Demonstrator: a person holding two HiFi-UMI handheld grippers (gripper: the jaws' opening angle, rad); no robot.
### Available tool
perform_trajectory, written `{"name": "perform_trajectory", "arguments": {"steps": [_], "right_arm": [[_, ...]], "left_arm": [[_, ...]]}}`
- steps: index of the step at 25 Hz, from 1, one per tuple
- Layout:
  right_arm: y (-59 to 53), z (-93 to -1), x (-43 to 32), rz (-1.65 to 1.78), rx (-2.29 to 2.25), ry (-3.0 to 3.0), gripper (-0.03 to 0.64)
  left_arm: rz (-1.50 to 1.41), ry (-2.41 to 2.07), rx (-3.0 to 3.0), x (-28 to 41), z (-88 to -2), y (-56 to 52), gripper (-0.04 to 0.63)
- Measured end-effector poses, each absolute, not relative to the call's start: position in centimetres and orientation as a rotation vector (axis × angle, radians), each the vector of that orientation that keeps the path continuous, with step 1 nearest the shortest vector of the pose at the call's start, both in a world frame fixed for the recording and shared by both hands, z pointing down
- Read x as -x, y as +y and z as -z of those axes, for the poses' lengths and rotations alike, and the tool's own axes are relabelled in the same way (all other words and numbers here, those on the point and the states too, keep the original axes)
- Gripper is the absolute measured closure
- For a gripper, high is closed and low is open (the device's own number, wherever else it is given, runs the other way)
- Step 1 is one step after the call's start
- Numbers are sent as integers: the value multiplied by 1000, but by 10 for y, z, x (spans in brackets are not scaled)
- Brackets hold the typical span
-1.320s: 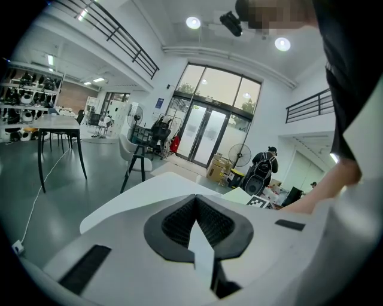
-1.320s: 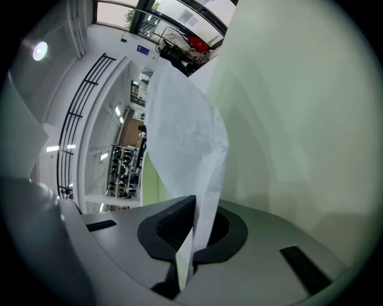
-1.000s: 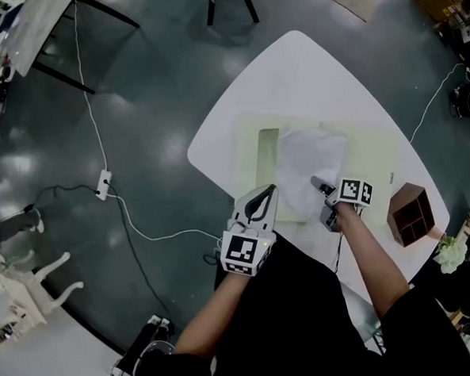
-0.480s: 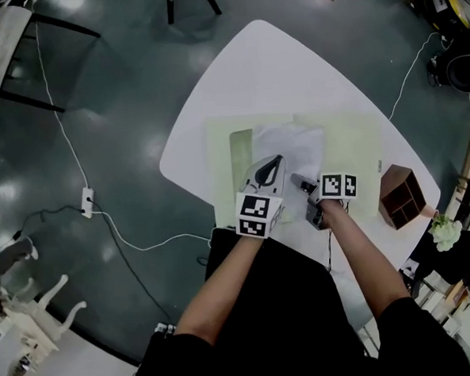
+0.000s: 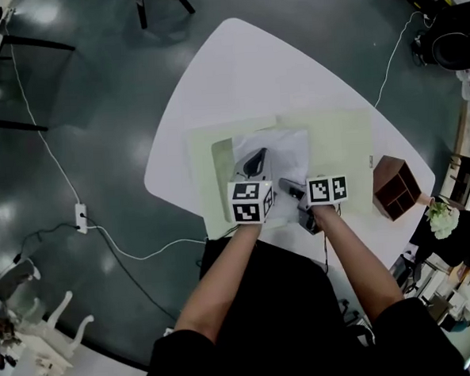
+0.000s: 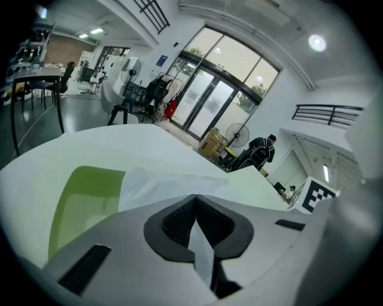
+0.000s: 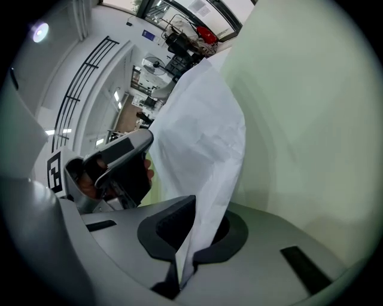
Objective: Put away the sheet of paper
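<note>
Right gripper [image 7: 192, 230] jaws pinch the sheet of paper [image 7: 203, 137]; green mat [image 7: 311, 89] behind.

The person wears a black top [image 5: 290, 315] that leaves both forearms bare. Each hand carries a pair of tongs with a smooth, pale grey shell. The left tongs [image 6: 195, 197] have black ribbed pads set in a rounded dark collar, with a dark rectangular slot in the shell on either side. The right tongs [image 7: 192, 206] are built the same way. A white cube printed with black square markers sits on the back of each: the left cube [image 5: 250, 202] and the right cube [image 5: 328, 189]. Seen from the right gripper view, the left tongs have a black handle [image 7: 128, 176] under a grey lever [image 7: 119, 152].
</note>
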State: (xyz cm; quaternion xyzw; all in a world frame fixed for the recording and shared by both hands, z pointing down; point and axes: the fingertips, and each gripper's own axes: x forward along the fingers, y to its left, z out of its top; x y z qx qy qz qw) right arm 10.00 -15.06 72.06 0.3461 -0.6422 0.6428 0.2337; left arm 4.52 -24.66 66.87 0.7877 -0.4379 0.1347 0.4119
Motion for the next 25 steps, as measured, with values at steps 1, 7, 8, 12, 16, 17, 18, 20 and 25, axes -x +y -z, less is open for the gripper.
{"name": "perform_trajectory", "arguments": {"steps": [1,7,8,12,16,17,18,20,25], "right_arm": [[-150,-721,-100,-1759,-945,-1761,617],[-150,-727,-96,-1714,-911,-1753,617],[-150,-728,-95,-1718,-907,-1752,617],[-148,-729,-93,-1734,-883,-1741,617],[-147,-729,-95,-1741,-887,-1742,615],[-148,-729,-96,-1743,-890,-1743,615],[-148,-729,-96,-1745,-893,-1743,614],[-148,-729,-97,-1744,-894,-1743,603],[-156,-726,-92,-1743,-908,-1773,578]], "left_arm": [[-352,-1103,-1964,-45,-672,-248,592],[-427,-1121,-1904,-40,-695,-254,592],[-433,-1125,-1898,-39,-698,-254,592],[-448,-1134,-1858,-35,-706,-254,592],[-450,-1152,-1805,-26,-715,-252,592],[-451,-1157,-1798,-24,-717,-252,592],[-452,-1161,-1791,-21,-718,-253,592],[-450,-1168,-1778,-17,-719,-253,592],[-453,-1173,-1779,-14,-720,-249,592]]}}
